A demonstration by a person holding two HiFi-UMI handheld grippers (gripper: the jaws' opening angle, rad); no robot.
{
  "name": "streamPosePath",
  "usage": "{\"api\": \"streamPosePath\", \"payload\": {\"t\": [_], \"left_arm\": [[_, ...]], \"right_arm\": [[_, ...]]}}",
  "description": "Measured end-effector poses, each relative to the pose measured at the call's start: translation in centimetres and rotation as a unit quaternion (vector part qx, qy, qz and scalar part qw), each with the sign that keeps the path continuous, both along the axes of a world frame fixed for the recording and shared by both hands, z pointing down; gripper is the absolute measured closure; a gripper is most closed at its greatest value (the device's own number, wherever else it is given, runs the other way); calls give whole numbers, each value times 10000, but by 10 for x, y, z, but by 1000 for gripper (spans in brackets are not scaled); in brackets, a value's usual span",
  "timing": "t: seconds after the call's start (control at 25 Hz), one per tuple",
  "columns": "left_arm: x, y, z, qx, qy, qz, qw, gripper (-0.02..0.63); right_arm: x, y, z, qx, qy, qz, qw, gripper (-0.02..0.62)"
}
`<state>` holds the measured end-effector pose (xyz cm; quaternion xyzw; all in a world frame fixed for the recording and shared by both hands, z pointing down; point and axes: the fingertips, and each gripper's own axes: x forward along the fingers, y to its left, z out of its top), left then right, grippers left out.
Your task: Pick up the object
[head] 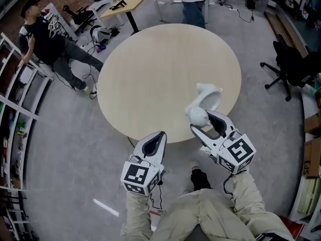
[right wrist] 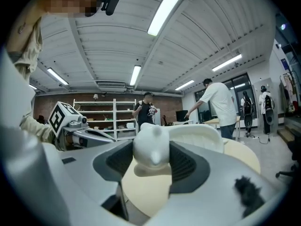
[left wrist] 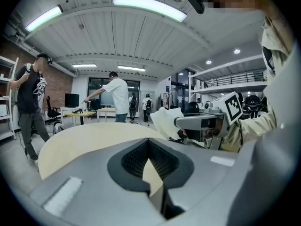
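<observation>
**Fig.** Head view w/ both gripper views. The white object point(head: 197, 115) is lying on the round table point(head: 160, 69), near the edge closest to the person, w/ its rounded end pointing toward them. This is probably why the approach is coming from that side.

(a) The right gripper point(head: 200, 120) is reaching in over the table edge and bracketing the rounded end. In the right gripper view the jaws are standing moderately apart w/ the object filling the gap. The dark pads point(right wrist: 186, 166) appear to be touching it on both flanks, so the tool is judged to be clamping the object. The object's base appears to be resting on the tabletop, i.e. not yet lifted.

(b) The left gripper point(head: 159, 134) is hanging just off the table edge, well left of the object and apart from it. Its jaws are meeting at the tips w/ nothing btwn them. It is judged to be idling, since one tool suffices for the pick.
</observation>
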<state>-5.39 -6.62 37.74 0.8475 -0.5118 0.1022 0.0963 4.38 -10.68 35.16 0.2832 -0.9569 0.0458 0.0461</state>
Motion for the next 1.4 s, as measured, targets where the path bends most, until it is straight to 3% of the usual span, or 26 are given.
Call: {"api": "streamPosePath", "payload": {"t": [0.32,0.8,1.4], "left_arm": [[-18,68,-8,190,26,59,9998,604],[1,160,-12,267,43,179,9995,604],[-4,187,-49,463,64,38,9989,604]], "right_arm": [[-5,73,-10,174,-26,179,9997,354],[19,164,-27,282,-197,324,9989,354],[21,193,-67,483,-236,213,9983,354]]}}
